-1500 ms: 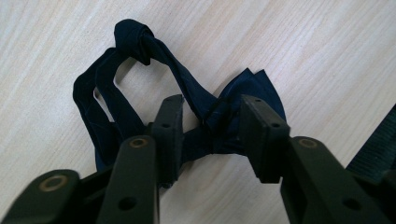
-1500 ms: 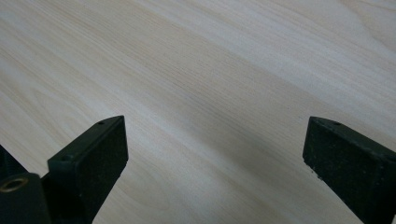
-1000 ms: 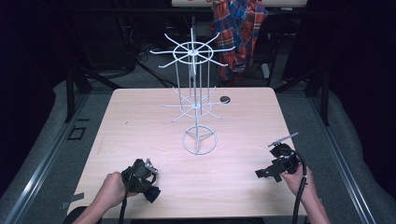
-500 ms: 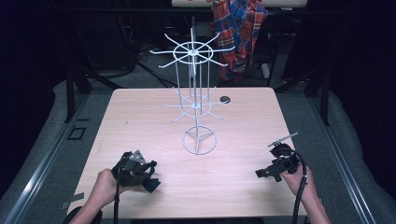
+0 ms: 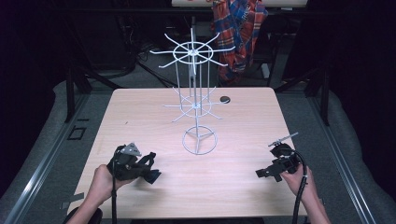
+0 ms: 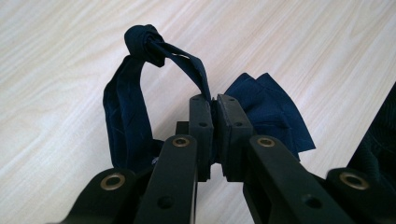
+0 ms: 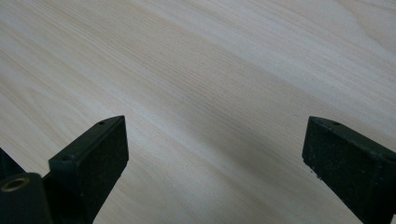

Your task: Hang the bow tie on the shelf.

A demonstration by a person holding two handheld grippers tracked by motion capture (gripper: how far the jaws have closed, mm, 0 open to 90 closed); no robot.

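Pale wood-grain tabletop (image 5: 140, 116) amid dark surroundings. Near its far edge, a small dark round disc (image 5: 225, 99), just right of the white wire stand. Beyond the tabletop, a red-and-blue plaid cloth (image 5: 240, 28) hanging in the background.

Black jaws; seemingly brass-ringed screw holes

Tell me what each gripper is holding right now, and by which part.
The left gripper is shut on a dark blue knotted cloth strip, pinching the band just below its knot. The right gripper is open over the wooden table, holding nothing.
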